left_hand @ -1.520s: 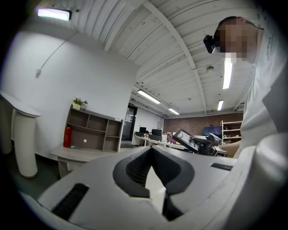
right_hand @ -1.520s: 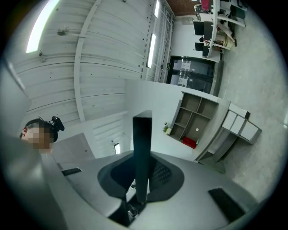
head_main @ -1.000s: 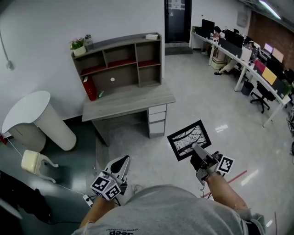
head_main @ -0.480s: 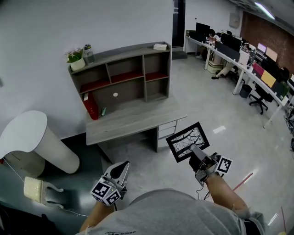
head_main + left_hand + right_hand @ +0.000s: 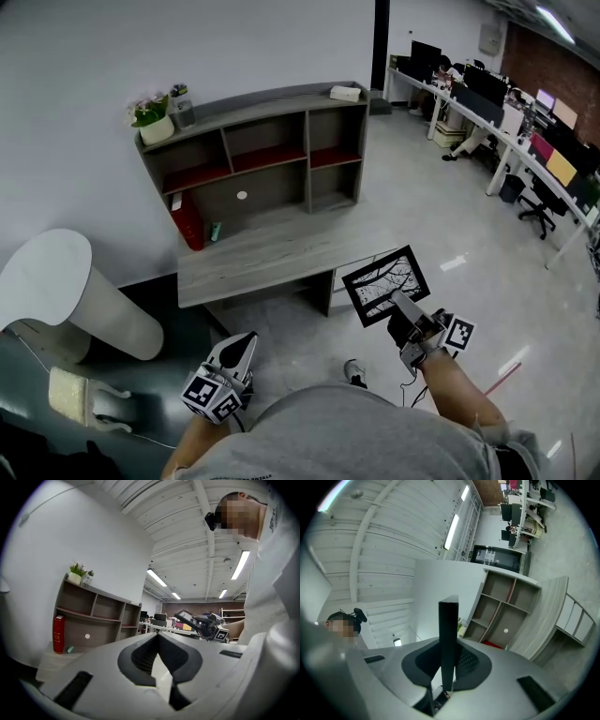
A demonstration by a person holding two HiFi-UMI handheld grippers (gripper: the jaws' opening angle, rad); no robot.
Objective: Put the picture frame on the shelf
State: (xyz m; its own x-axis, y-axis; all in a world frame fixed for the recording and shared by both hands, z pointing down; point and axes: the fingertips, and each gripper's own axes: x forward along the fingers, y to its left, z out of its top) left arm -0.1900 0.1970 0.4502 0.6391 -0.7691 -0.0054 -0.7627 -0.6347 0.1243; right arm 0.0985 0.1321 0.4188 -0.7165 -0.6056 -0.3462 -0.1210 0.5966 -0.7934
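Observation:
The picture frame (image 5: 384,284) is black with a black-and-white branch print. My right gripper (image 5: 398,306) is shut on its lower edge and holds it up, tilted, in front of the desk (image 5: 272,251). In the right gripper view the frame (image 5: 448,634) stands edge-on between the pads. The grey shelf unit (image 5: 253,150) with red-lined compartments sits on the desk's back, and it shows ahead in both gripper views (image 5: 93,616) (image 5: 501,599). My left gripper (image 5: 242,347) hangs low at the left, its tips (image 5: 158,637) meeting with nothing between them.
A potted plant (image 5: 150,112) and a small box (image 5: 344,92) rest on the shelf top. A red book (image 5: 187,220) leans in the lower left bay. A white round-topped stand (image 5: 56,281) and a cream stool (image 5: 73,392) are at the left. Office desks (image 5: 506,122) line the right.
The desk and shelf have come nearer and sit more centrally in the head view. Both grippers travelled along with the person, the right one still holding the frame.

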